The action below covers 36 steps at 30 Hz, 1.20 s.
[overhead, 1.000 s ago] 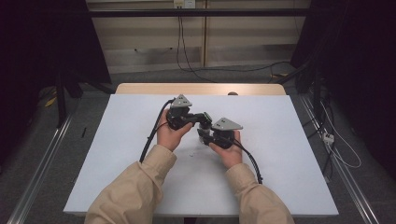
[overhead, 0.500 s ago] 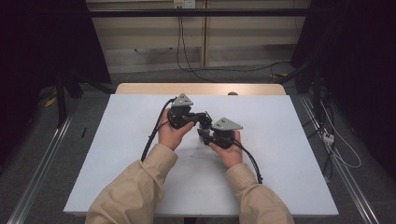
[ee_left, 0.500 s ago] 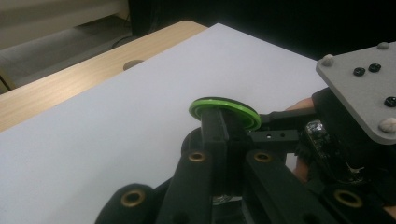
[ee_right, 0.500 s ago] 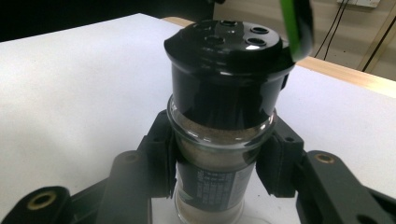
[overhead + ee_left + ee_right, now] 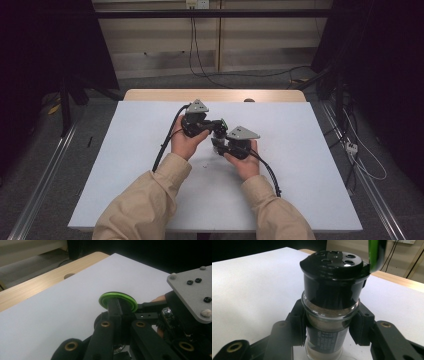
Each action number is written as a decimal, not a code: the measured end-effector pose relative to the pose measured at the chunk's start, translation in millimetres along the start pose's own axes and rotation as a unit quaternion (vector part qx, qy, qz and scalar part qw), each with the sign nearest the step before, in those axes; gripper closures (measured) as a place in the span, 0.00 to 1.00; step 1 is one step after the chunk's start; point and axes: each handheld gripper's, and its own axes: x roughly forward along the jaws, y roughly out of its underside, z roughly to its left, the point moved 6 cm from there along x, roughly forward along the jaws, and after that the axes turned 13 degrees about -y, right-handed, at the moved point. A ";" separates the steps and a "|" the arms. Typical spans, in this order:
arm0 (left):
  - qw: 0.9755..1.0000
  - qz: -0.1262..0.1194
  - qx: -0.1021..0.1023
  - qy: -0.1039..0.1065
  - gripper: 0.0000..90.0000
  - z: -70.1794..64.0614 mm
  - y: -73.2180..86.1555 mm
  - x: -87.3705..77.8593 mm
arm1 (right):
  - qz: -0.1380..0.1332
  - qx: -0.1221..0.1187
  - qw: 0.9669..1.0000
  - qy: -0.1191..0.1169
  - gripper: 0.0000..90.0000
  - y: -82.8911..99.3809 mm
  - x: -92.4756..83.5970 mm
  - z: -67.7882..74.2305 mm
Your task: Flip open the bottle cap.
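Right gripper view: a spice jar clamped at its glass neck, green lid at its top edge.

Both grippers meet over the middle of the white table: the right gripper pinches the jar just under its black shaker cap, and the left gripper pinches the flip lid edge-on. To move the lid cleanly, I would hold the jar steady and swing it about its hinge, never tugging sideways. Beyond the white sheet a wooden edge shows, then cables on a dim floor.
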 end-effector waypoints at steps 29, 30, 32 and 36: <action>1.000 -0.001 0.000 0.006 1.00 -3.6 -5.2 5.4 | 0.000 0.000 1.000 -0.001 0.59 0.0 -0.1 0.1; 1.000 -0.003 0.000 0.006 1.00 -3.5 -5.2 5.1 | 0.000 0.001 1.000 -0.001 0.59 0.1 -0.1 0.0; 1.000 -0.002 0.001 0.008 1.00 -3.9 -5.5 3.7 | 0.000 0.001 1.000 0.000 0.59 0.0 -0.1 0.2; 1.000 -0.002 -0.002 0.010 1.00 -3.8 -6.4 1.6 | 0.000 0.004 1.000 -0.001 0.59 0.1 -0.3 0.1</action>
